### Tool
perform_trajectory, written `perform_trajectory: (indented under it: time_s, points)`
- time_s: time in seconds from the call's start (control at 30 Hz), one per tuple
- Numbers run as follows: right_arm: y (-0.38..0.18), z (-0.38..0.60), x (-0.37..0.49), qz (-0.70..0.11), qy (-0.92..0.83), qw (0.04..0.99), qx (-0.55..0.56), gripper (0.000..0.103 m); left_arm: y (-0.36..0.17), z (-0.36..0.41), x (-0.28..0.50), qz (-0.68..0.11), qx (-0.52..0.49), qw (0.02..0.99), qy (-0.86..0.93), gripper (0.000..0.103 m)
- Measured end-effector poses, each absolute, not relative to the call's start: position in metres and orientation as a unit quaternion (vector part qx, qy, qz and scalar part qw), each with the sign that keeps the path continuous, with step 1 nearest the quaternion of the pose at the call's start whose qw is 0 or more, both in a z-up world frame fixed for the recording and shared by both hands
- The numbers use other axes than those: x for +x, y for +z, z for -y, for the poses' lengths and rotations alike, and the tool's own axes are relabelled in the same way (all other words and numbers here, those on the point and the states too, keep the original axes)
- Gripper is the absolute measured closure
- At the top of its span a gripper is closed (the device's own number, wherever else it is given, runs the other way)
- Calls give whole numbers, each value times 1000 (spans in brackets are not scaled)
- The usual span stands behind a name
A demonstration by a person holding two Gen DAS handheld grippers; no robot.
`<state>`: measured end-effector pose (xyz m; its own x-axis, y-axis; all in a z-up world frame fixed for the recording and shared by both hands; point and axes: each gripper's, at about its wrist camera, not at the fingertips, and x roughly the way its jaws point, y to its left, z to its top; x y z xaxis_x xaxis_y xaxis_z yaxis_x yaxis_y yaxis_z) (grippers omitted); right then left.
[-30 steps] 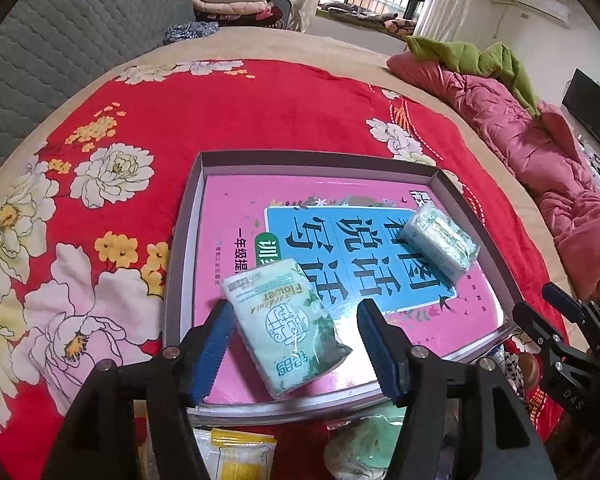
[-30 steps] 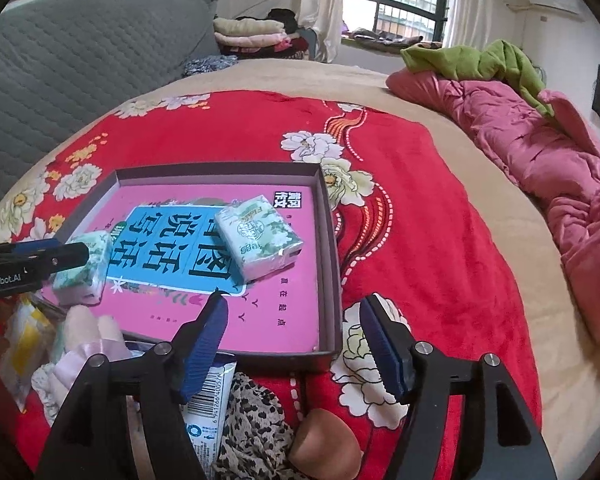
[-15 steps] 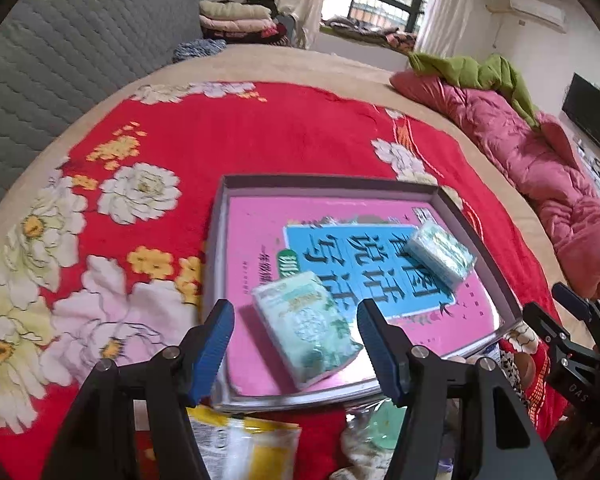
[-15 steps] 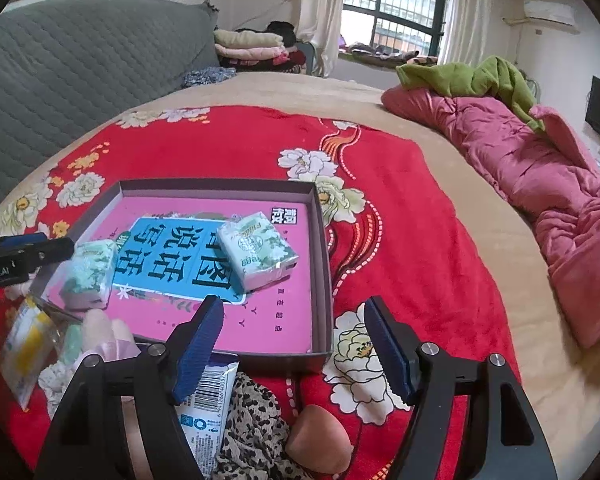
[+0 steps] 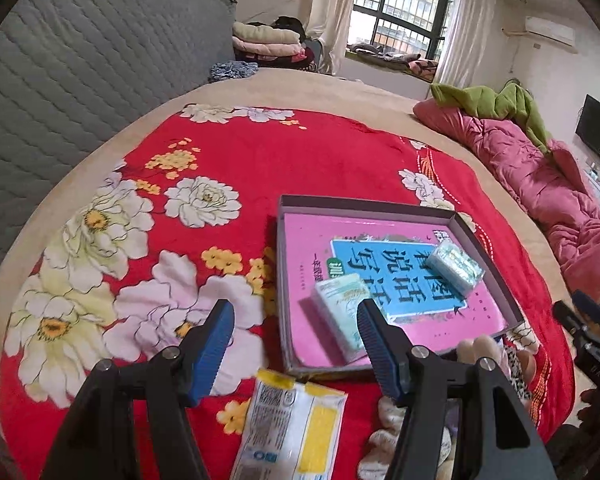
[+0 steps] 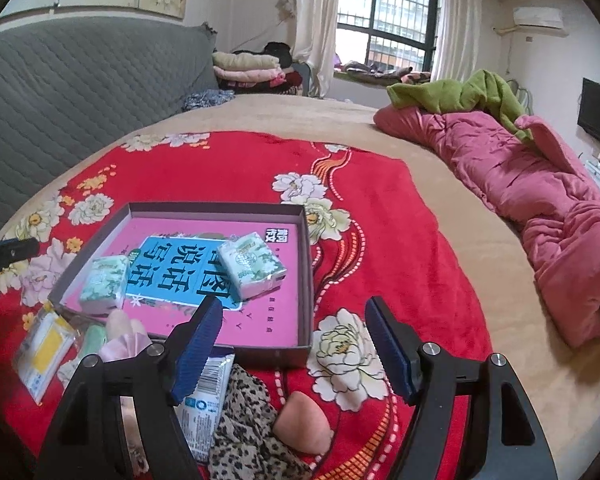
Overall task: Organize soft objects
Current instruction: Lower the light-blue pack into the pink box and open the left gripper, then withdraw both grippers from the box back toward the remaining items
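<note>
Red plush bedspread [image 5: 300, 152], printed with big cream peonies, carries everything. Farthest left in the left wrist view lies a glossy yellow-and-white sachet [image 5: 296, 424], flat and crinkly, just in front of the tray; a second ago only its top edge showed. The left hand-held gripper [image 5: 296, 344] has drawn back and swung left off the tray, its ribbed blue pads spread wide and empty, now hanging over that sachet. The nearer tissue pack [image 5: 342, 312], soft film-wrapped and brick-shaped, which sat between its fingers a second ago, lies released on the tray's pink printed floor, so I judge that placement done and the sachet the likely next pick. Right of it rests the second tissue pack [image 5: 456, 266], apart, inside the same shallow grey cardboard tray [image 5: 364, 202]. In the right wrist view the right hand-held gripper [image 6: 294, 344] is also spread and empty, above a leopard-print cloth [image 6: 244, 420] and a smooth peach sponge [image 6: 304, 426] still outside the tray.
</note>
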<state>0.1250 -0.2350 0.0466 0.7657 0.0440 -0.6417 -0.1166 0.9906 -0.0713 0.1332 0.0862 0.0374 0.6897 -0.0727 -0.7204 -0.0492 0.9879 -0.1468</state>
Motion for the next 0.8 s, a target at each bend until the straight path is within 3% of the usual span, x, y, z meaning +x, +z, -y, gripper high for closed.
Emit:
perform_trajectory:
  time_s: [0.8]
  points:
    - [77,263,58,-300,57,952,-22,28,29,-73,63,-402,-64,913,5,39]
